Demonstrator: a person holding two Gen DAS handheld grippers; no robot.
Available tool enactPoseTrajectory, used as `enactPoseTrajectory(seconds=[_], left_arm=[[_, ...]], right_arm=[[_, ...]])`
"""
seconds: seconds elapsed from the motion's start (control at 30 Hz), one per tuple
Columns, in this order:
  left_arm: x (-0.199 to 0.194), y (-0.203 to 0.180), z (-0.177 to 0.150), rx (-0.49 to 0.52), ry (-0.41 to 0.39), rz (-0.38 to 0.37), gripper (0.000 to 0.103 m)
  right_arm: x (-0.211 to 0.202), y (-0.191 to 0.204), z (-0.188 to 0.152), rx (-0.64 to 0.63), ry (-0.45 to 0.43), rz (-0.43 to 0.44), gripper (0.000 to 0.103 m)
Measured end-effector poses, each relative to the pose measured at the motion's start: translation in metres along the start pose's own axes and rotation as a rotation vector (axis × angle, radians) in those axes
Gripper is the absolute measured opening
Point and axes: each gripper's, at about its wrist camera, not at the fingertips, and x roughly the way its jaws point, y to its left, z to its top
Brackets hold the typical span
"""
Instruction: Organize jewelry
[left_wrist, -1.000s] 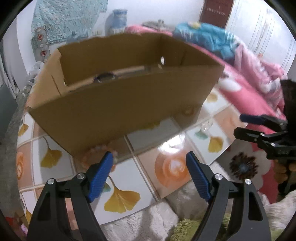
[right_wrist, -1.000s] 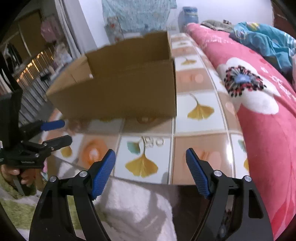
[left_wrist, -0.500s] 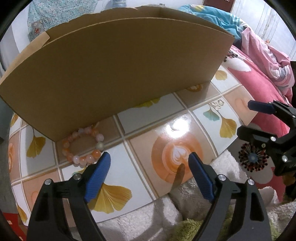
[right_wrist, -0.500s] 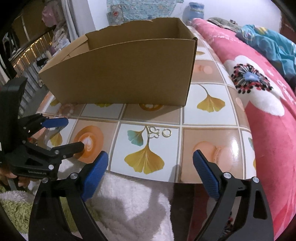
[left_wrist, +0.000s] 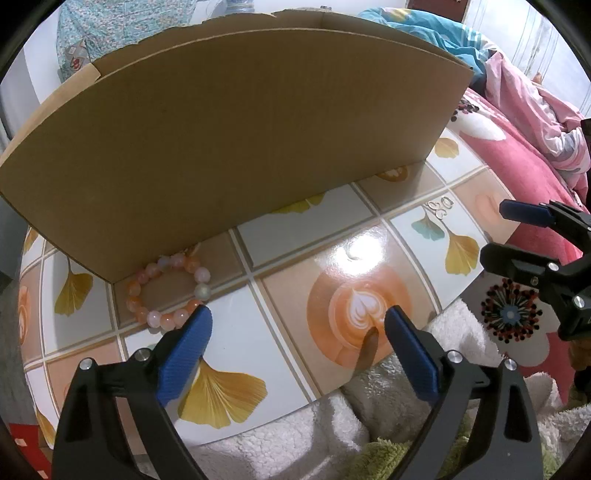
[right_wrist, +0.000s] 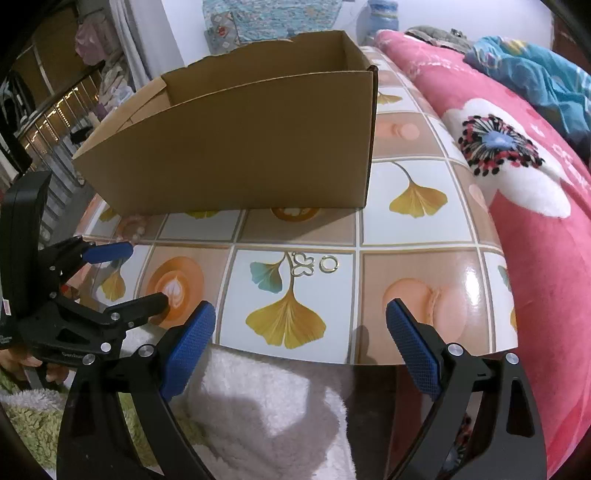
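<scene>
A pink and orange bead bracelet (left_wrist: 168, 290) lies on the tiled table against the front wall of an open cardboard box (left_wrist: 229, 122). My left gripper (left_wrist: 295, 334) is open and empty, its left finger just short of the bracelet. A small gold butterfly charm (right_wrist: 304, 264) and a gold ring (right_wrist: 328, 264) lie on the table before the box (right_wrist: 240, 140); they also show in the left wrist view (left_wrist: 439, 206). My right gripper (right_wrist: 301, 332) is open and empty at the table's front edge, just short of them. The left gripper (right_wrist: 122, 273) shows at left.
The table top (right_wrist: 424, 288) has a glossy tile pattern with ginkgo leaves. A pink floral blanket (right_wrist: 535, 177) covers the bed to the right. White fluffy cloth (right_wrist: 258, 398) lies under the grippers at the table's front edge. The right gripper shows in the left wrist view (left_wrist: 532, 240).
Both grippers have dropped lower and come closer to the table. The box now hides its inside from the left view, and the bracelet has come into sharp view by the left finger.
</scene>
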Motion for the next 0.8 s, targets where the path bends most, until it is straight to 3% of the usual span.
enactPoseTrajectory(seconds=[0.8], left_arm=[[0.0047, -0.0048, 0.0001, 0.011, 0.008, 0.018, 0.097]], right_arm=[[0.0078, -0.003, 0.0006, 0.019, 0.018, 0.023, 0.091]])
